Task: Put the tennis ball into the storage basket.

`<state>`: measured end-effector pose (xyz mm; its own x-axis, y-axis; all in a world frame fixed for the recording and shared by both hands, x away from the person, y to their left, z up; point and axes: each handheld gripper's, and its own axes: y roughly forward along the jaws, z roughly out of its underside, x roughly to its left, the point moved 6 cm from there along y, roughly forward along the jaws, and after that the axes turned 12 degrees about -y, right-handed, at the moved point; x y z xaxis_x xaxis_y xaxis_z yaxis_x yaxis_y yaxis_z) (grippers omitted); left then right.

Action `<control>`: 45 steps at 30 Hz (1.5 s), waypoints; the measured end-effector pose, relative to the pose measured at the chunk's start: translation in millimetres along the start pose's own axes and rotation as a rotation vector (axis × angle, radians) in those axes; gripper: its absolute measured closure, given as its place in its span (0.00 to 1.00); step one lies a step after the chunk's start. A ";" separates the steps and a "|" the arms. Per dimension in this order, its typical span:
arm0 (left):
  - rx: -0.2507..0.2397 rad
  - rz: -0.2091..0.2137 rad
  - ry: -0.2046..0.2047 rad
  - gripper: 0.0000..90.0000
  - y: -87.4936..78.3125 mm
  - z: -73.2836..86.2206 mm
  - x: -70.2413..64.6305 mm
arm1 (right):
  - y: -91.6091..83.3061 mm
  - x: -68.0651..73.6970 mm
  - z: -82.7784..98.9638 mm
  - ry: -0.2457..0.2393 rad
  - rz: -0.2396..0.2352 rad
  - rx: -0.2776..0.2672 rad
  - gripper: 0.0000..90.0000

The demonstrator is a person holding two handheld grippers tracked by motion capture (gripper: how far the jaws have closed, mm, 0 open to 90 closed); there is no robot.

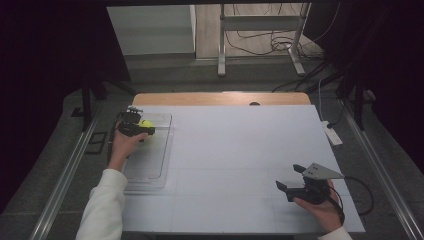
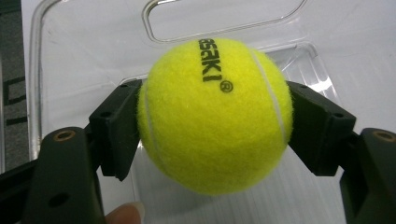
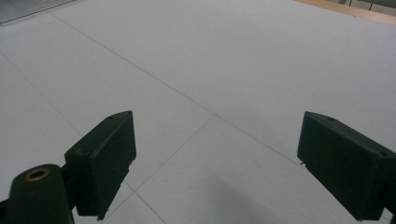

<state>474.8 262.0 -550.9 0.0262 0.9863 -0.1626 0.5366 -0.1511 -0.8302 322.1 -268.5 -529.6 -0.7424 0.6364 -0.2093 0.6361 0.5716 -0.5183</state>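
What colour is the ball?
Yellow-green with white seams and black lettering; the ball shows best in the left gripper view.

Work surface: rectangular table with pale wooden top [image 1: 215,98], almost wholly covered by a white sheet-like surface [image 1: 240,150] marked with faint thin seam lines forming large rectangles; bare wood shows as a strip along the far edge. Lying directly on the white surface at its left side: shallow clear plastic rectangular tray [image 1: 150,160], long axis running from the near edge toward the far edge, its left rim near the table's left edge. A small dark round spot [image 1: 254,104] sits at the far edge, on the wood strip.
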 end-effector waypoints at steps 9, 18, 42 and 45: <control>0.013 -0.032 0.026 0.29 4.8 1.4 -3.2 | 0.1 0.0 0.3 0.002 -0.002 0.001 0.14; 0.026 -0.072 0.058 0.28 7.1 3.2 -4.1 | 0.1 0.0 0.6 0.002 -0.002 0.004 0.14; -0.089 0.037 0.049 0.17 -13.4 -4.5 -12.6 | 0.3 -0.1 0.8 -0.001 0.000 0.009 0.14; -0.110 0.048 0.045 0.16 -16.6 -5.2 -14.2 | 0.5 -0.3 0.8 0.002 -0.002 0.006 0.14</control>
<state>469.9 250.8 -532.1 0.0908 0.9805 -0.1744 0.6228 -0.1926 -0.7583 322.4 -268.8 -530.5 -0.7433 0.6363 -0.2063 0.6332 0.5700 -0.5236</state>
